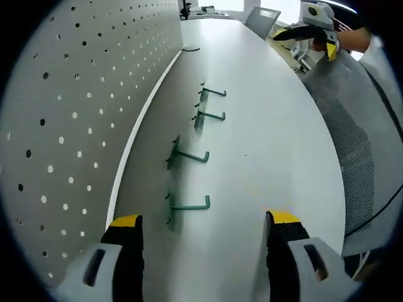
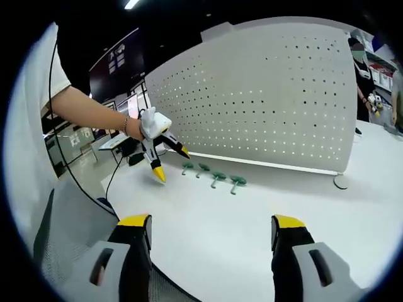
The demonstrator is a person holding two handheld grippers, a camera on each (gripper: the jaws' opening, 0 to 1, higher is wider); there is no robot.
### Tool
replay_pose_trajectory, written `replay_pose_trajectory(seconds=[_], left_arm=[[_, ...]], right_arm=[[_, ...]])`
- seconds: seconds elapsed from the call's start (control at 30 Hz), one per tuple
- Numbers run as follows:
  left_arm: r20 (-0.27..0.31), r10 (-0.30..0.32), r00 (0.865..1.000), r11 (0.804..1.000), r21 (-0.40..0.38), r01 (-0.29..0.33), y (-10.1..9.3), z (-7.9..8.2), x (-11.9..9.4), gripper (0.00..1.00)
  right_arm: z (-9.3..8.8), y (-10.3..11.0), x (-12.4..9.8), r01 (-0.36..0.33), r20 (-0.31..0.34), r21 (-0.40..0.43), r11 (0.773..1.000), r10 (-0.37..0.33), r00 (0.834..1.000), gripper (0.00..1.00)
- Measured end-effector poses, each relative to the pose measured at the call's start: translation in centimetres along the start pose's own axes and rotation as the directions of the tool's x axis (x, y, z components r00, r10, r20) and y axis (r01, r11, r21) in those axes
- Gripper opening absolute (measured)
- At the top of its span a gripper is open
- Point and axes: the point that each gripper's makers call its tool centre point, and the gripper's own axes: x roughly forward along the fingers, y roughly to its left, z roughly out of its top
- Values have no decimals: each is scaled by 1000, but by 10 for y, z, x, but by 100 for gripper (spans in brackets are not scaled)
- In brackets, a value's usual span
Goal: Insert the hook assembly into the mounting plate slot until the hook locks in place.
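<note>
Four green hooks lay in a row on the white surface (image 1: 283, 126), close to the foot of the one pegboard (image 1: 75, 94) that stood upright along its edge. In the left gripper view they ran away from the camera: the nearest hook (image 1: 189, 206), the second hook (image 1: 187, 154), the third hook (image 1: 208, 116) and the farthest hook (image 1: 211, 92). Each was a thin bent rod joined to a short flat backing piece, the rod pointing away from the board. None of them sat in the board's holes.

The left tool (image 1: 204, 223) stood with its two yellow-tipped jaws wide apart and nothing between them, low over the surface just short of the nearest hook. That view also caught the right tool (image 1: 315, 31) far off at the upper right, and a grey mesh chair back (image 1: 359, 145) beyond the surface's curved edge.

The right gripper view looked at the board from the front, so the pegboard showed as a broad curved white panel dotted with holes, with the four hooks small and bunched together at its base. The right tool's own jaws rose spread apart and empty at the bottom. To the left, the left tool hung over the surface near the hooks in the person's hand (image 2: 133, 126). A dark cable (image 2: 340, 184) looped on the surface by the board's right end.
</note>
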Motion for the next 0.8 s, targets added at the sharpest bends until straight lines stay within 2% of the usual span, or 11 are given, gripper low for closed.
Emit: replay_pose_trajectory(seconds=[0.27, 0.8], left_arm=[[-42, -50, 998, 999, 7, 50, -1, -5, 10, 82], [-29, -37, 999, 999, 29, 38, 7, -2, 11, 77]], right_arm=[[-1, -1, 0, 2, -3, 5, 1000, -2, 1000, 75], [-1, -4, 0, 8, 4, 18, 1000, -8, 1000, 74]])
